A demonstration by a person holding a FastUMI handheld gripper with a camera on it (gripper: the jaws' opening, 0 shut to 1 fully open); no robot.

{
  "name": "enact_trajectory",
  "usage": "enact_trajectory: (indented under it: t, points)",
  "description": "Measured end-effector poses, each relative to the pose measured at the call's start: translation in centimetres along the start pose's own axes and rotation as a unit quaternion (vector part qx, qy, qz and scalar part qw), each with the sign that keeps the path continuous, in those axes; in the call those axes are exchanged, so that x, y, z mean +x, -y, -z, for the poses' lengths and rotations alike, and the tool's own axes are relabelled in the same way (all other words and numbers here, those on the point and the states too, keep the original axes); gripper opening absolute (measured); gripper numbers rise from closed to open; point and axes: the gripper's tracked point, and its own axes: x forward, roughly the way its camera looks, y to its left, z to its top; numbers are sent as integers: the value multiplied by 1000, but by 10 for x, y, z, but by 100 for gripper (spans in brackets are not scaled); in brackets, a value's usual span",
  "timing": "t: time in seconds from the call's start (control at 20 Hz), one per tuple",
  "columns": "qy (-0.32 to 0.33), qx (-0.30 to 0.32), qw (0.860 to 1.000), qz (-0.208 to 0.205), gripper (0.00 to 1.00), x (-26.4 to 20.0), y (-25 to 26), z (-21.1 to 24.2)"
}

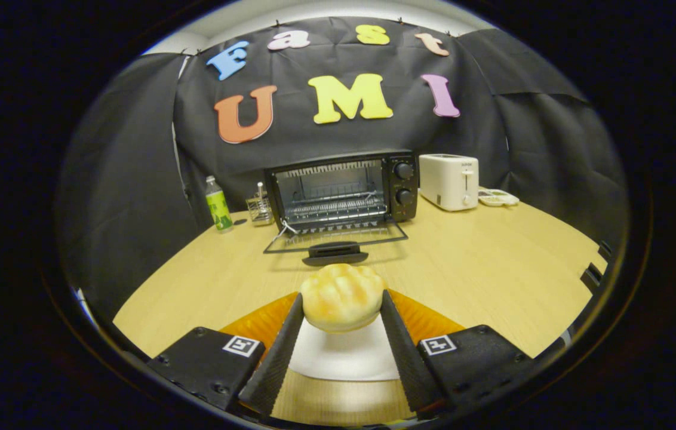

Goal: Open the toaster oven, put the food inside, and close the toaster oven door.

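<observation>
Across the desk [481, 251] the toaster oven [344, 188] stands open, so we keep our jaws clamped on the bun [342, 297] and carry it level toward the rack.

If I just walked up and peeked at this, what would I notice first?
Probably the golden bread roll, squeezed between the two fingers of the hand-held gripper, above a white plate on an orange mat. Next, beyond it on the wooden table, the black toaster oven with its door folded down open and its rack empty. A white toaster stands beside the oven, on the side with the knobs.
</observation>
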Motion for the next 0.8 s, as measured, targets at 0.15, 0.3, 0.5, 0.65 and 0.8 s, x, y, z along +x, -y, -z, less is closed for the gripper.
enact_trajectory:
  t: [0.15, 0.3, 0.5, 0.65, 0.8]
  points:
    - [46, 35, 998, -22, 83, 9, -11, -32]
    - [75, 71, 994, -30, 83, 24, -12, -56]
    - [35, 99, 994, -21, 57, 53, -3, -41]
    - [-23, 107, 994, -16, 58, 58, 1, -11]
    - [-45, 96, 994, -23, 65, 56, -3, 3]
